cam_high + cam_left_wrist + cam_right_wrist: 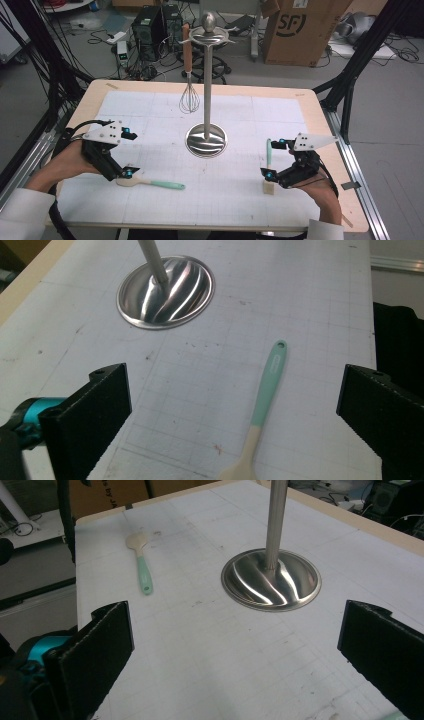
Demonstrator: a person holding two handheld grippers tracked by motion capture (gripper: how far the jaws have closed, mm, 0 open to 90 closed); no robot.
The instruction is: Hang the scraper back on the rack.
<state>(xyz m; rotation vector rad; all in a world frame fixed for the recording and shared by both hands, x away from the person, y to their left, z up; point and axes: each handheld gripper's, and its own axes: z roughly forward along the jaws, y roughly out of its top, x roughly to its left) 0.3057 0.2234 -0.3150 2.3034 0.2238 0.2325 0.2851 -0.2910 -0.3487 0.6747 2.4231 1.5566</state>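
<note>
A: Landmark = stand [206, 141], steel pole on a round base, mid-mat. Where is the left gripper [127, 152]?

B: Near-left of the stand, low over the mat [150, 107]. Jaws wide apart, nothing between them but mat. In the left gripper view the spoon [265, 395] lies flat on the mat between the jaws, touching neither; its cream head is at the bottom edge, its teal handle points up and away, and the stand base sits further off at upper left.

A: Spoon versus stand, high view?

B: Near-left of the base, well apart from it. Cream head touching or just under the left gripper's lower tip; cannot tell which. Handle runs away from the gripper.

A: Right gripper [276, 159]?

B: Near-right of the stand. Jaws wide apart, empty. A spatula [268, 167] lies just beside its tips: teal handle toward the far side, cream blade toward the person.

A: On the stand itself?

B: A whisk [189, 80] with a wooden handle hangs from the top ring, left of the pole.
</note>
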